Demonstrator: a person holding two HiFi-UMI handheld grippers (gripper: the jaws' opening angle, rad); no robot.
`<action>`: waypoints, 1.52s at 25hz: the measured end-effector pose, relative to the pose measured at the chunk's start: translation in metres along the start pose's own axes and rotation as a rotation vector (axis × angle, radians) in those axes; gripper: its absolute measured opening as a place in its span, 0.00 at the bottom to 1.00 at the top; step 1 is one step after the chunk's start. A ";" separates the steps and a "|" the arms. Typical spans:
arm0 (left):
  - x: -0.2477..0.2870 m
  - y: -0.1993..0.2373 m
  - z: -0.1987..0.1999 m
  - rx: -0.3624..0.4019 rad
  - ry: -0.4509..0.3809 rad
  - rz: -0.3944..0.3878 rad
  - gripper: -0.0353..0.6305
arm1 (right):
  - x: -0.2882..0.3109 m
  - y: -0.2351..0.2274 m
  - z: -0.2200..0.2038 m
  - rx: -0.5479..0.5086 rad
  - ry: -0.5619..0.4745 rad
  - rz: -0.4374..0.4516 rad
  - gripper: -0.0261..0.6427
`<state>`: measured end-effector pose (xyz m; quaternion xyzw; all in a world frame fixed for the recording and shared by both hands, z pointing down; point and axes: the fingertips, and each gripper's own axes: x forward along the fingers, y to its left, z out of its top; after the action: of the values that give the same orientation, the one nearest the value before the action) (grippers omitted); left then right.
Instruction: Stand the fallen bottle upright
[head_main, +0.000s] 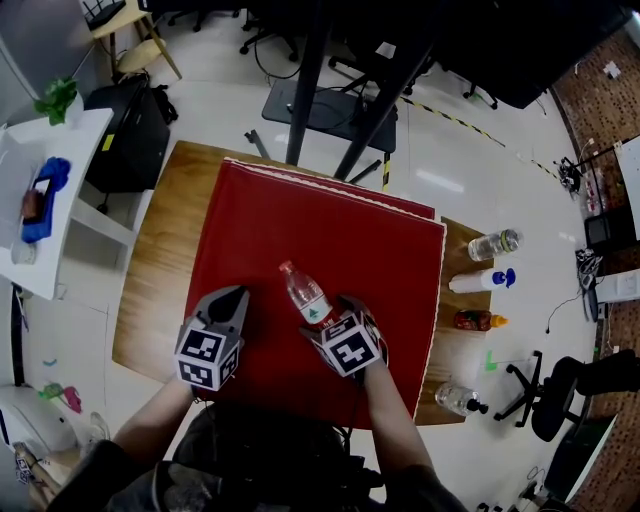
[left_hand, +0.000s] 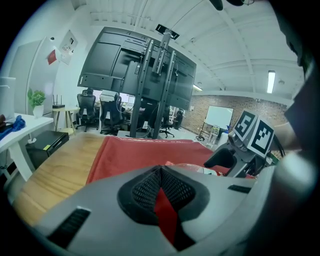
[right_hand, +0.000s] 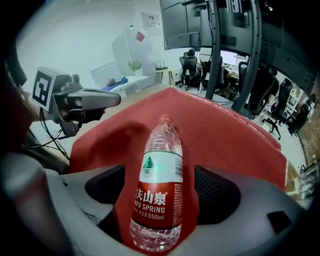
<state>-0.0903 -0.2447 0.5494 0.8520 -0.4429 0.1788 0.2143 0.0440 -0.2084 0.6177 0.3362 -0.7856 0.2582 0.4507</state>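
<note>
A clear water bottle (head_main: 305, 295) with a red and white label and a red cap lies on its side on the red cloth (head_main: 330, 220), cap pointing away from me. My right gripper (head_main: 330, 313) is at the bottle's base end. In the right gripper view the bottle (right_hand: 159, 185) lies between the open jaws, with a gap of red cloth showing on each side of it. My left gripper (head_main: 237, 295) hovers over the cloth to the left of the bottle, its fingers together and nothing in them. In the left gripper view only a thin sliver of cloth shows between the pads (left_hand: 145, 190).
The cloth covers most of a wooden table (head_main: 150, 280). On the bare strip at the right lie a clear bottle (head_main: 494, 244), a white bottle with a blue cap (head_main: 480, 280), a small red bottle (head_main: 478, 320) and another clear bottle (head_main: 460, 400). A black monitor stand (head_main: 330, 100) rises behind the table.
</note>
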 end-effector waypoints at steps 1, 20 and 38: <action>0.002 0.001 0.000 -0.002 0.000 0.001 0.11 | 0.002 -0.001 0.001 0.003 0.006 0.001 0.70; 0.031 0.001 -0.005 -0.026 0.019 -0.048 0.11 | 0.040 -0.013 0.003 -0.003 0.120 0.045 0.70; 0.035 -0.004 -0.008 -0.033 0.022 -0.089 0.11 | 0.053 -0.016 -0.003 -0.021 0.193 0.010 0.58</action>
<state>-0.0692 -0.2620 0.5724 0.8652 -0.4052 0.1711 0.2410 0.0377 -0.2323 0.6674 0.3012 -0.7429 0.2831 0.5266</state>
